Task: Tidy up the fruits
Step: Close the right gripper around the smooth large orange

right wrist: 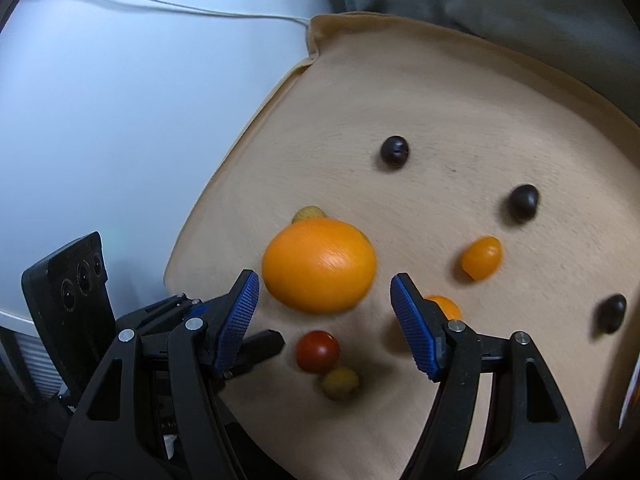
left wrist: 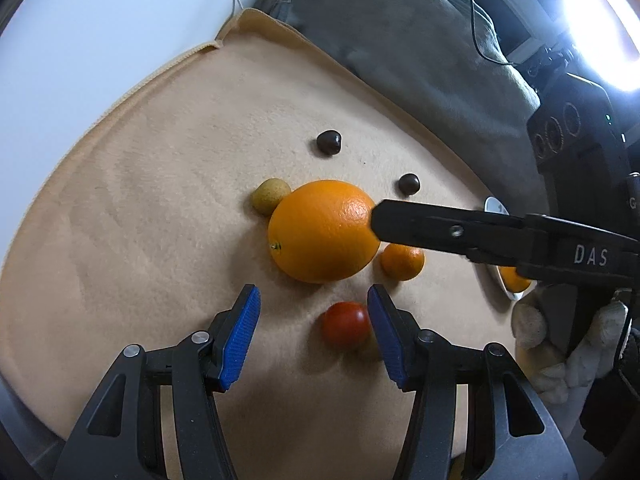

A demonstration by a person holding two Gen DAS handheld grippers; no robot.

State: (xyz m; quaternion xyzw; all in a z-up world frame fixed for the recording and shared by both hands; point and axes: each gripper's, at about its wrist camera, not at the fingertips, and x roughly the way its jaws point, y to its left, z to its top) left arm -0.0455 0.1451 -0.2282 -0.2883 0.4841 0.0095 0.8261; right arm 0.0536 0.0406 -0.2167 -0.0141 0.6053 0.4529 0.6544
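Observation:
A large orange (left wrist: 324, 232) lies mid-cloth, with a yellow-green fruit (left wrist: 270, 196) touching its far left side and a small orange fruit (left wrist: 402, 260) at its right. My left gripper (left wrist: 314, 332) is open and low over the cloth; a red cherry tomato (left wrist: 346, 324) sits between its jaws, close to the right pad, and no pad presses on it. A black finger (left wrist: 440, 230) of my right gripper reaches the orange's right side. In the right wrist view my right gripper (right wrist: 324, 320) is open, and the orange (right wrist: 320, 264) lies just past its fingertips, ungripped.
Dark round fruits (right wrist: 395, 152) (right wrist: 523, 203) (right wrist: 611, 318) lie scattered on the beige cloth (right wrist: 400, 100). A second yellow-green fruit (right wrist: 340, 383) sits beside the tomato (right wrist: 318, 351). A plate (left wrist: 494, 205) stands at the right edge, a grey cushion (left wrist: 400, 40) lies behind, and a gloved hand (left wrist: 560, 340) shows.

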